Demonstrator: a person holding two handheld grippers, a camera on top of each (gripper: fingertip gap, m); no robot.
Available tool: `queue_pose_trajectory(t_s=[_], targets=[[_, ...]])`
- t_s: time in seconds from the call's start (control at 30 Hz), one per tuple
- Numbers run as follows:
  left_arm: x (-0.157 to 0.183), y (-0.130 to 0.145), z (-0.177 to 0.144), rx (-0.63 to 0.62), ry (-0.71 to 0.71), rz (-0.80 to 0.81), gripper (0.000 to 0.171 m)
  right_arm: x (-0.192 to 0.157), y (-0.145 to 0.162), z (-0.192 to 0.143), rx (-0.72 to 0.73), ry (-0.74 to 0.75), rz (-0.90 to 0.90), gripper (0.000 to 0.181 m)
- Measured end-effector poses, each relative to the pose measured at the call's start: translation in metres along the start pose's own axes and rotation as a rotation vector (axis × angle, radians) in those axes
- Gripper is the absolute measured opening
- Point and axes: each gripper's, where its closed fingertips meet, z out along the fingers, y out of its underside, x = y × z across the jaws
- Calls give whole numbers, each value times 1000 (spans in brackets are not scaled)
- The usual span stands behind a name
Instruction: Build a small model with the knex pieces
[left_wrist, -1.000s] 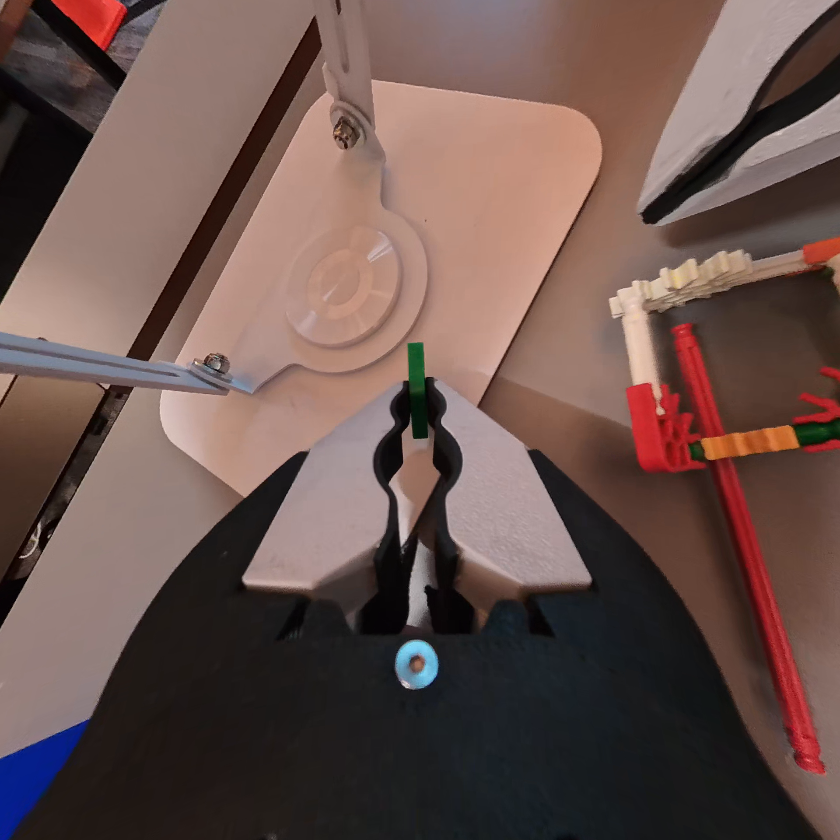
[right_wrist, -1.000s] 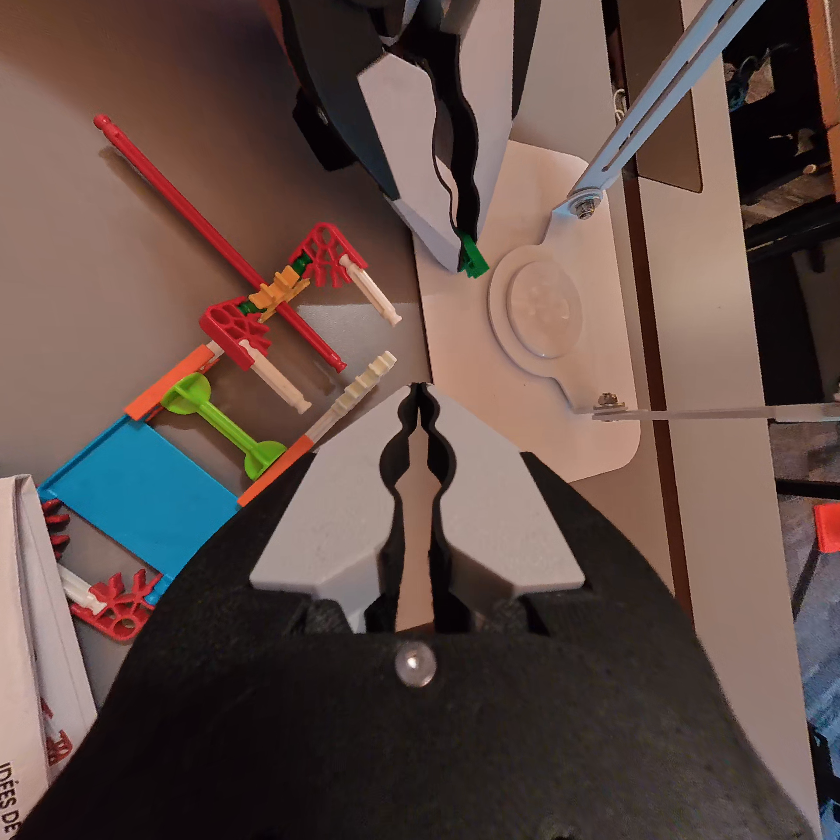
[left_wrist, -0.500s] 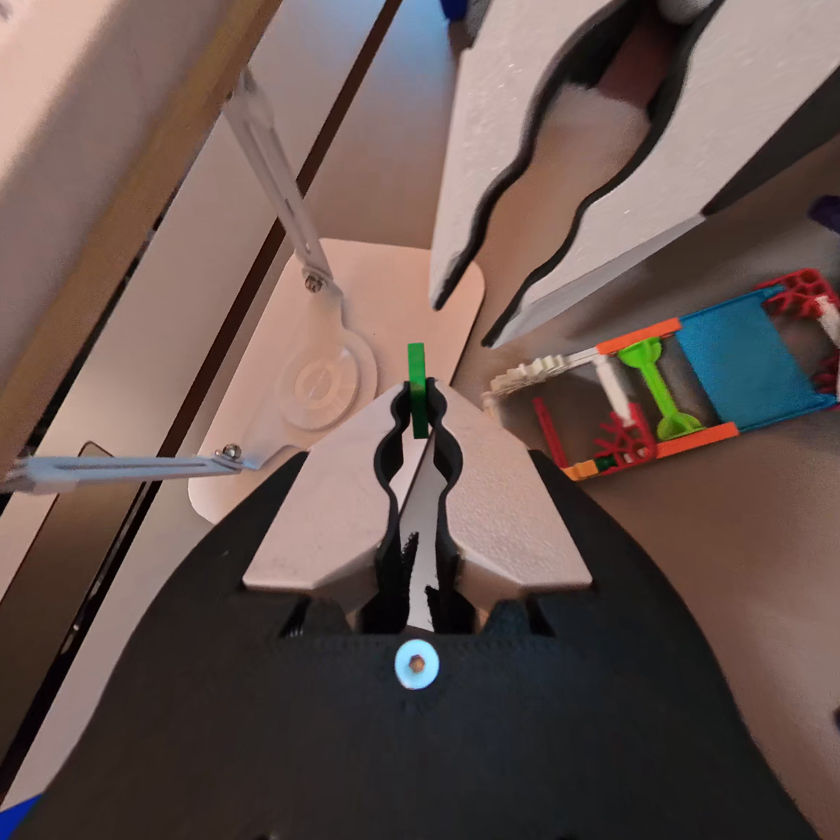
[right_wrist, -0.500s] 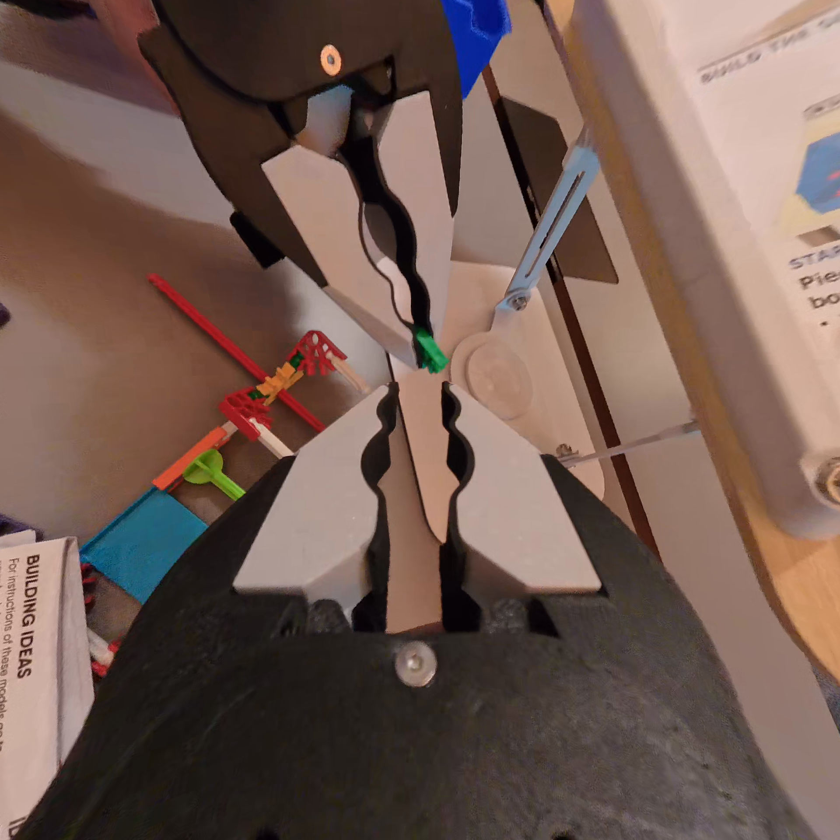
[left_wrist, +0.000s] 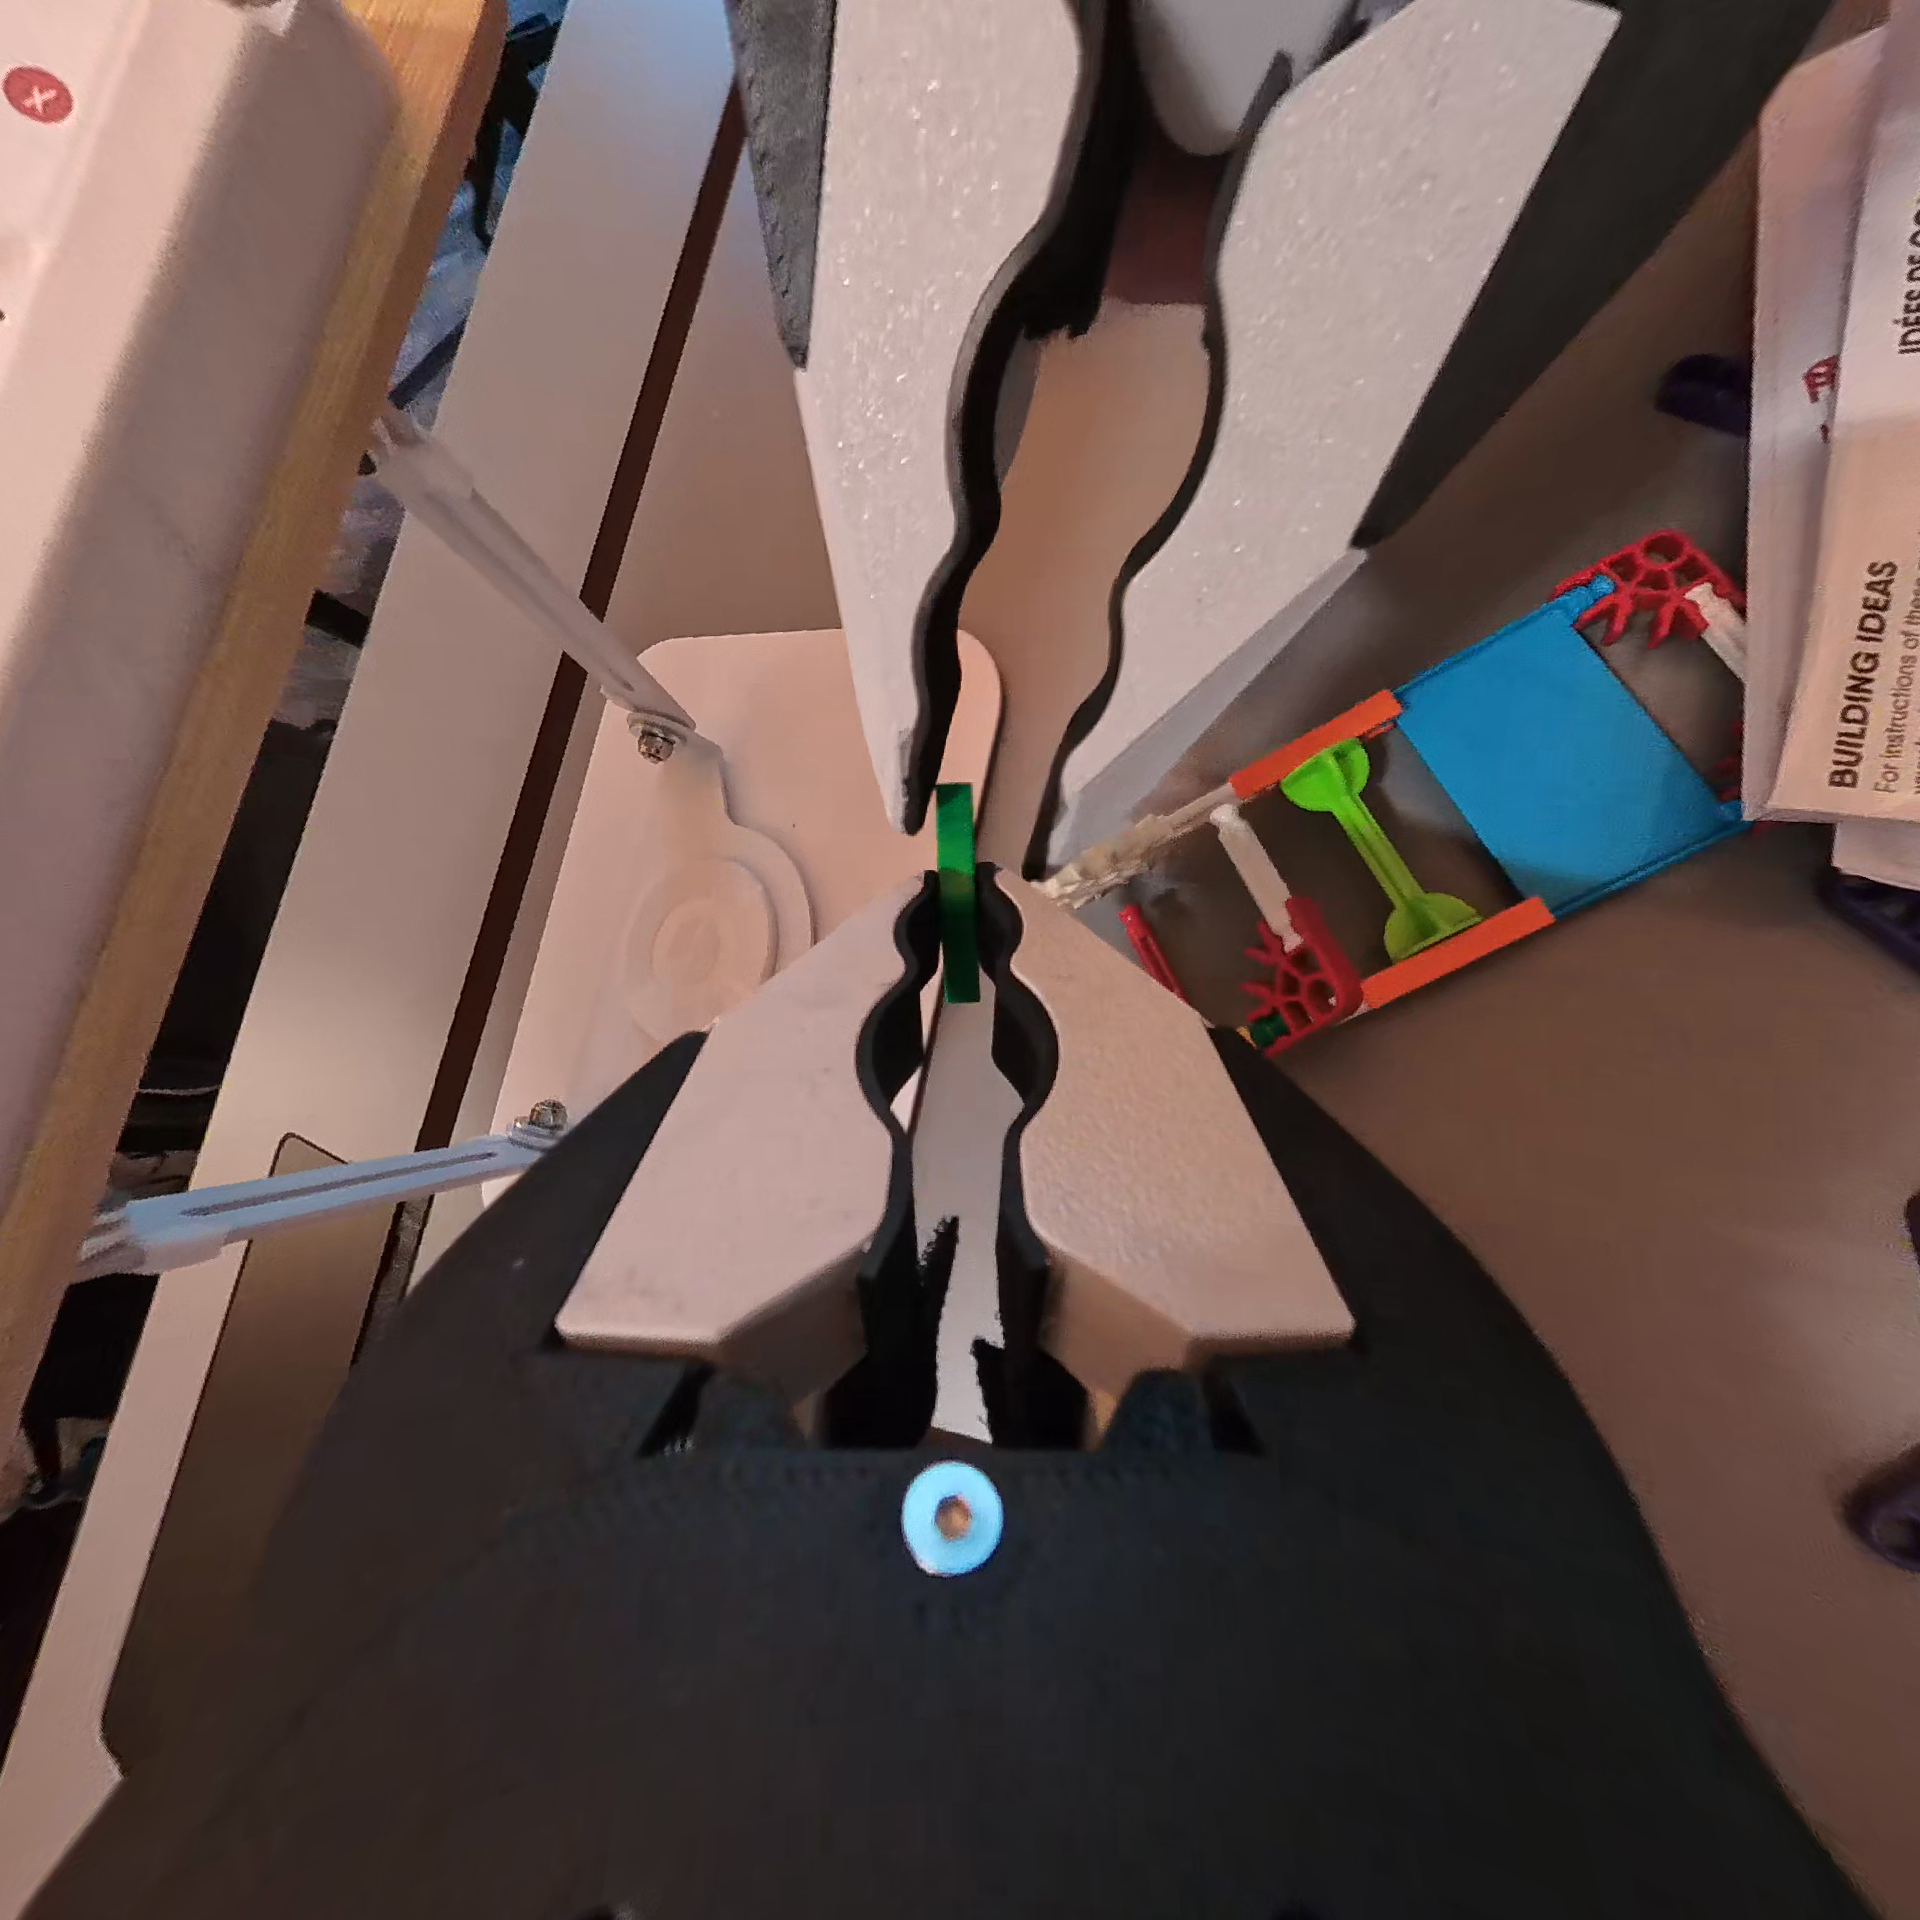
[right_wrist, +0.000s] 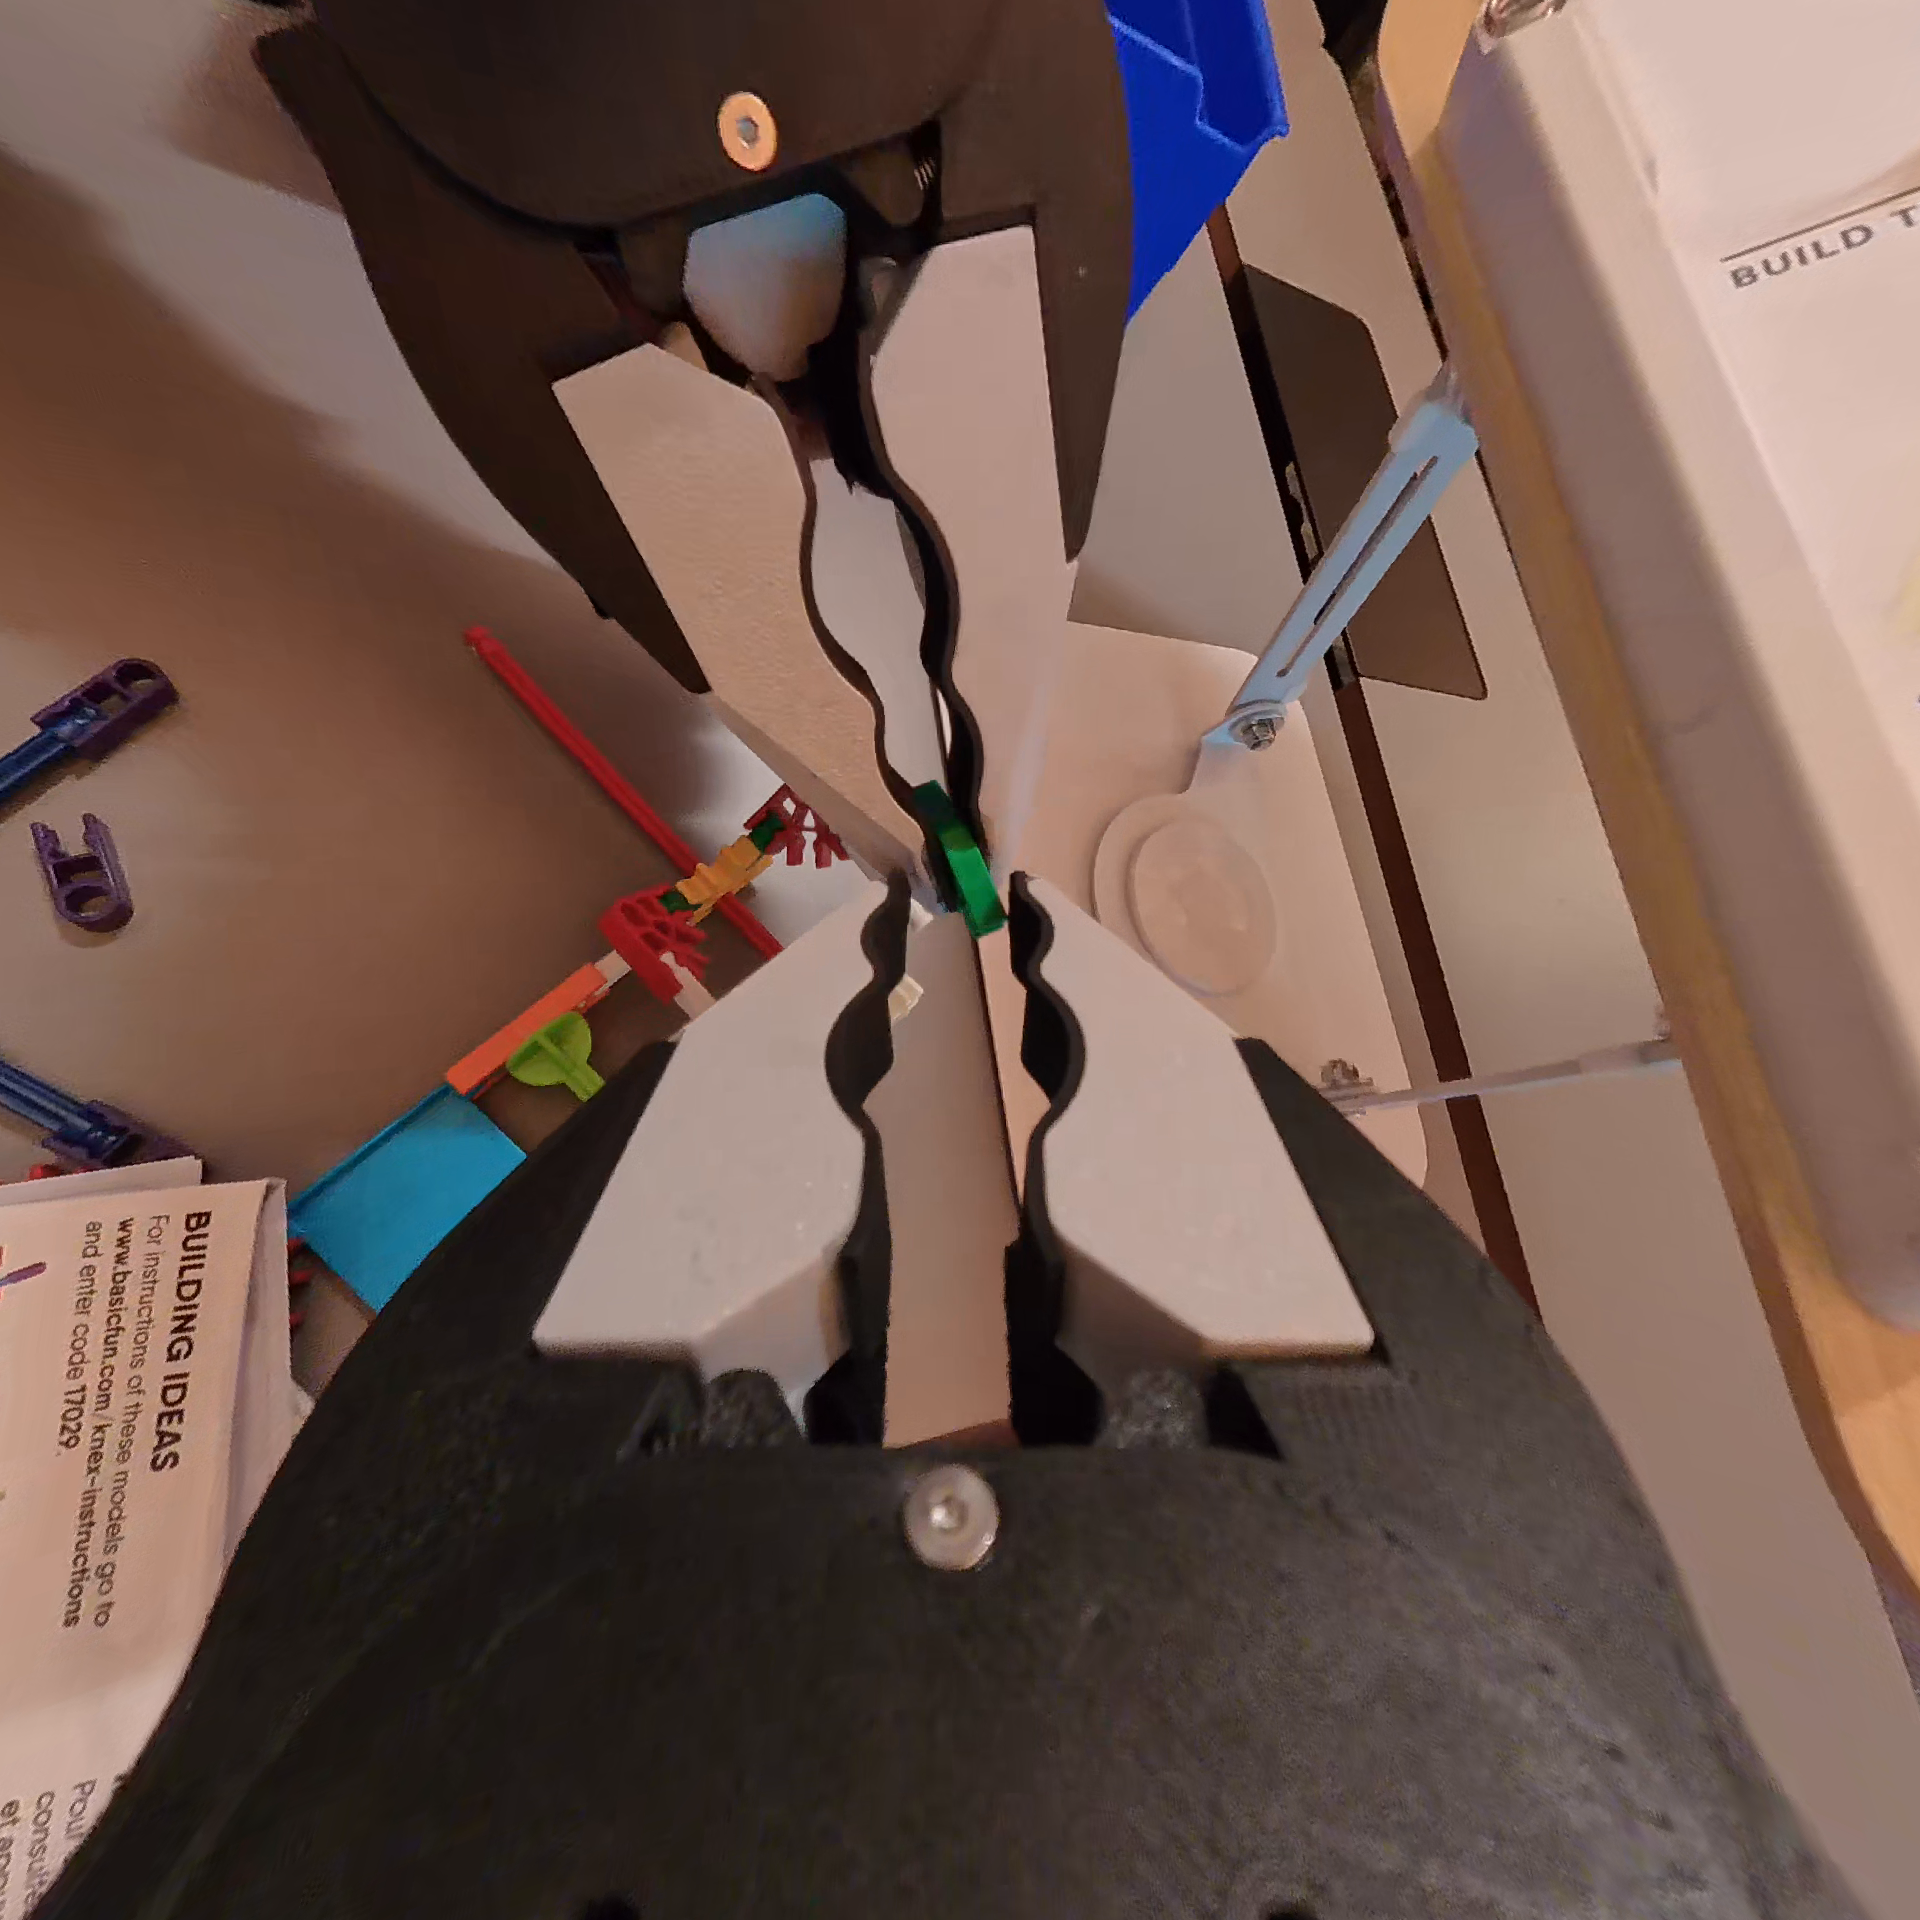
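The left gripper (left_wrist: 958, 883) is clamped on a small green piece (left_wrist: 957, 891), which stands edge-on at its fingertips and sticks out forward. The right gripper (right_wrist: 954, 894) faces it tip to tip, jaws apart, with the green piece (right_wrist: 961, 862) poking just into the gap between its tips; whether it touches either one cannot be told. Both are held above a white plate (left_wrist: 727, 717) with metal brackets. To the side on the brown table (left_wrist: 1558, 1195) lies a toy frame (left_wrist: 1455, 831) of coloured rods with a blue panel, beside a printed leaflet (right_wrist: 125, 1455).
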Motion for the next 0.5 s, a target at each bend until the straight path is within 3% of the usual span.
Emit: queue_pose_trajectory(t_s=[0.23,0.43,0.5], targets=[[10,-3,-7,14,16,118,3,-12,-2,-4,9,-63,-55,9],[10,-9,-10,64,34,92,6,-10,-5,-10,35,-85,-15,4],[3,-8,-11,46,11,55,15,-6,-2,-11,31,-84,9,3]])
